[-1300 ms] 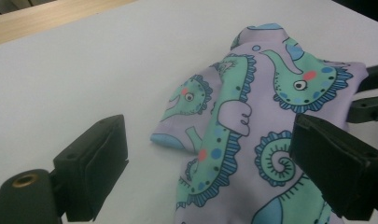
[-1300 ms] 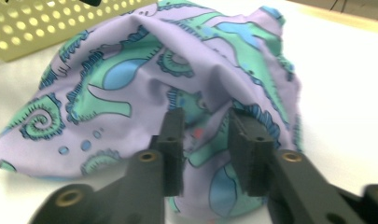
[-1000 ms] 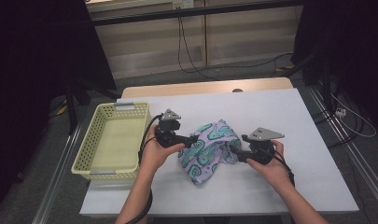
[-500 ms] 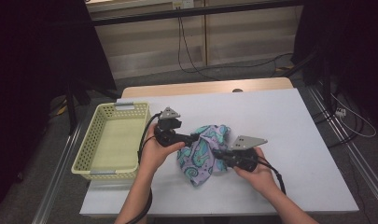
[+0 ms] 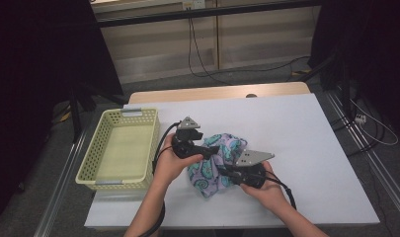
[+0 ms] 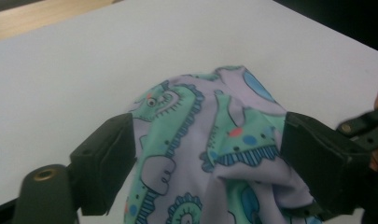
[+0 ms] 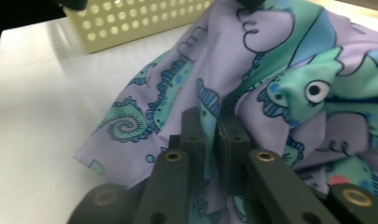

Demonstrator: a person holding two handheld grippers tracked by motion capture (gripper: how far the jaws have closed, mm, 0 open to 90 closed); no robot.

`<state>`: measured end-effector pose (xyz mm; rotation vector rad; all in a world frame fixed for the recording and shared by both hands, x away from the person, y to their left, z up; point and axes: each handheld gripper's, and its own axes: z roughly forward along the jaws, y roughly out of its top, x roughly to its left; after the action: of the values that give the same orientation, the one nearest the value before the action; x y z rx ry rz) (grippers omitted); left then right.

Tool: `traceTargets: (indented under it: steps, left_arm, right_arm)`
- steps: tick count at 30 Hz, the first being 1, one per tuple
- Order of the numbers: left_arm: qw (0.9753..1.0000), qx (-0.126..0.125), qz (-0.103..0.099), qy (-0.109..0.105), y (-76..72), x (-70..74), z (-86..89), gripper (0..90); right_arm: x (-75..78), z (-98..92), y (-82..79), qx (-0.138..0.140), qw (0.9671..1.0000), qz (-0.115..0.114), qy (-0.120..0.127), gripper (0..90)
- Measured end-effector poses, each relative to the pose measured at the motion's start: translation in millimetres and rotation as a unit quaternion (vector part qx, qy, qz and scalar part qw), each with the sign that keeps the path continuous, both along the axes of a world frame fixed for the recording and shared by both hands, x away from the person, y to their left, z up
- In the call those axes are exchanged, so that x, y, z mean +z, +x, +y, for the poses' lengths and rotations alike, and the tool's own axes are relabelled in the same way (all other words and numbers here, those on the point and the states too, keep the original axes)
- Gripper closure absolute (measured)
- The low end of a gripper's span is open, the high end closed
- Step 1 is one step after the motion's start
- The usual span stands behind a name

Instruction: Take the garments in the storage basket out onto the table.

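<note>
While bunched, cloth (image 7: 270,70) in right tongs (image 7: 213,135)

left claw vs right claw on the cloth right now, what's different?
The left claw has its jaws spread wide, with the patterned cloth bulging between them; the right claw has its jaws pinched shut on a fold. In the high view, the left claw is at the bundle's upper left, nearer the yellow basket; the right claw is at its lower right. Both touch the same cloth on the white table.
</note>
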<state>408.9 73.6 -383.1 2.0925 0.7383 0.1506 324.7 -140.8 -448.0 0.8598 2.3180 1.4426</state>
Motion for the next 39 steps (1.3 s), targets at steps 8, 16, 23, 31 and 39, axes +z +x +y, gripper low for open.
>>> traceTargets:
  steps: [8, 16, 23, 31, 39]
  left_arm:
    - [0.9995, -0.017, 0.025, 0.01, -1.6, -10.1, -6.5, 61.1]
    - [0.9994, -0.007, 0.033, 0.012, -0.9, -2.2, 2.0, 85.7]
    - [0.9991, 0.032, 0.027, -0.002, 6.2, 6.9, 26.1, 86.1]
    - [0.9974, 0.068, 0.022, 0.005, 15.1, 0.0, 36.9, 86.1]
    - [0.9953, 0.094, 0.017, 0.015, 19.7, -2.4, 44.6, 86.1]
  right_arm:
    - [3.8, -12.0, -0.4, -0.019, 0.9998, -0.009, 0.001, 67.6]
    - [9.8, -27.0, 1.3, -0.057, 0.9981, -0.023, 0.003, 41.2]
    - [14.9, -46.6, 6.0, -0.091, 0.9953, -0.027, 0.02, 34.8]
    - [6.1, -38.7, 12.2, -0.076, 0.9971, -0.012, 0.0, 33.5]
    - [-9.0, -30.4, 25.3, -0.072, 0.9967, 0.013, -0.035, 37.5]
